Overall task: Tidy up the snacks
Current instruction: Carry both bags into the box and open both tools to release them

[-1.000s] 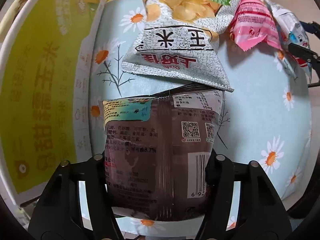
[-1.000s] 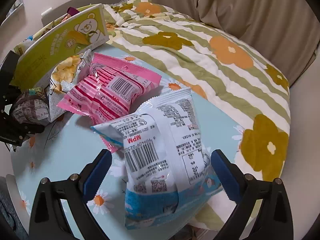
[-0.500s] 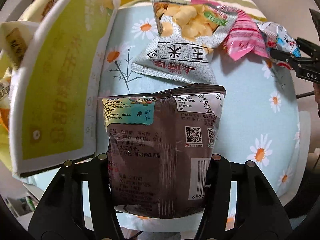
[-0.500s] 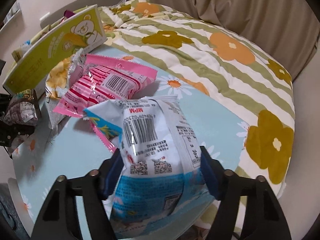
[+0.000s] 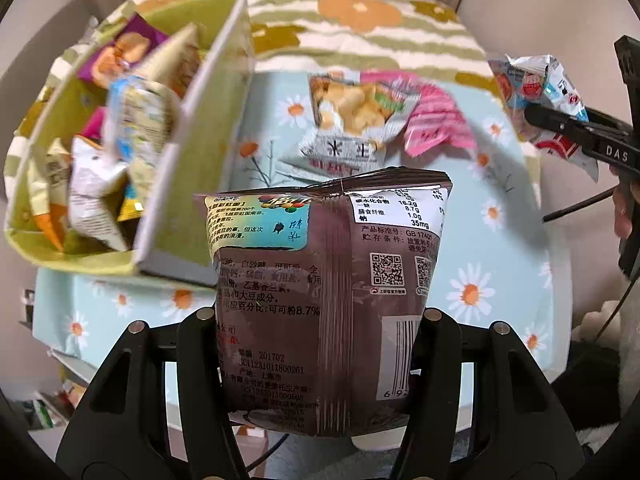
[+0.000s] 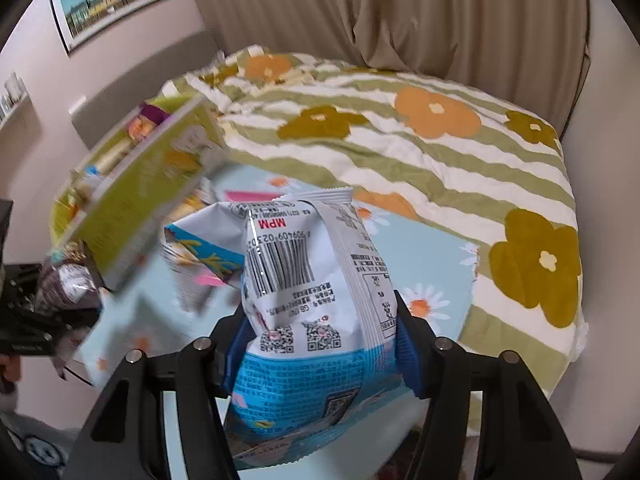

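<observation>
Gripping a brown snack packet (image 5: 328, 300), the left tool (image 5: 316, 356) holds it clear of the table (image 5: 500, 280); the right tool (image 6: 320, 344), whose jaws have just been closing, now pinches a white-and-blue packet (image 6: 304, 280) between its pads. The green box (image 5: 192, 152), at ten o'clock in the left view, already stands several packets upright. Two remain on the table at twelve o'clock: a chip bag (image 5: 352, 124) and a pink packet (image 5: 436, 124) just beside it. By my reading the sorting is well along, with four packets left to stow.
</observation>
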### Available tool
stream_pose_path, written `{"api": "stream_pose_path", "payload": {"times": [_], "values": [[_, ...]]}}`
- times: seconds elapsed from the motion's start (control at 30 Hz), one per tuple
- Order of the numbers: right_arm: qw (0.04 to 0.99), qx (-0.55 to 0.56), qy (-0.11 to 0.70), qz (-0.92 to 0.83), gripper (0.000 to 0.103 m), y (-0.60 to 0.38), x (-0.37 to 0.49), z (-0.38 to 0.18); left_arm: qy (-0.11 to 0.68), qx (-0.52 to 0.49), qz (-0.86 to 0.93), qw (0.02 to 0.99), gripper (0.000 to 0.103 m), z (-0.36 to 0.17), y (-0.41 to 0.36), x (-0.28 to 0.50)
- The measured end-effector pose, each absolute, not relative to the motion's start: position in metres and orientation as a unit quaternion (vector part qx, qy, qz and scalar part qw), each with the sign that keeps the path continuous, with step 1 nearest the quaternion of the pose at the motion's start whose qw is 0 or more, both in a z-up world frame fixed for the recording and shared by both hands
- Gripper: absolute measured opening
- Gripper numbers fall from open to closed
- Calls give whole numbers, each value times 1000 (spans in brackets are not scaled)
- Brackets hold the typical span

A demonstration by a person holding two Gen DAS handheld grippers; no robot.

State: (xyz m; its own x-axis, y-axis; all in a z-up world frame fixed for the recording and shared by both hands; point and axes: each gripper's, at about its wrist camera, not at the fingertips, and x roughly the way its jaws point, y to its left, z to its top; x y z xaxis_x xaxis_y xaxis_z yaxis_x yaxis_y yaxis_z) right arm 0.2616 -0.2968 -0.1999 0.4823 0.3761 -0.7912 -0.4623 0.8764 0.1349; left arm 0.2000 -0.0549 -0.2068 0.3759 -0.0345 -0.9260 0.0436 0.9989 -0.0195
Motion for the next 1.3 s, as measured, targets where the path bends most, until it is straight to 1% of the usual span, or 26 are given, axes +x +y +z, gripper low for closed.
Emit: {"api": "stream_pose_path", "payload": {"times": [0.23, 0.4, 0.6, 0.8, 1.0, 1.17, 1.3], "values": [[868, -62, 416, 266, 57, -250, 219, -155, 522, -22, -11, 853, 52, -163, -25, 158], [873, -67, 381, 295, 57, -207, 199, -127, 495, -40, 15, 868, 52, -144, 3, 133], [871, -78, 360, 325, 57, -148, 197, -100, 472, -70, 46, 877, 52, -129, 58, 128], [872, -68, 355, 330, 57, -89, 211, -83, 459, -78, 57, 883, 52, -110, 115, 149], [875, -54, 354, 325, 57, -32, 233, -73, 455, -82, 50, 885, 53, -97, 171, 187], [878, -28, 371, 301, 57, 5, 259, -72, 464, -83, 36, 881, 53, -101, 209, 235], [880, -17, 390, 272, 57, 29, 281, -81, 475, -83, 11, 876, 53, -110, 222, 277]]}}
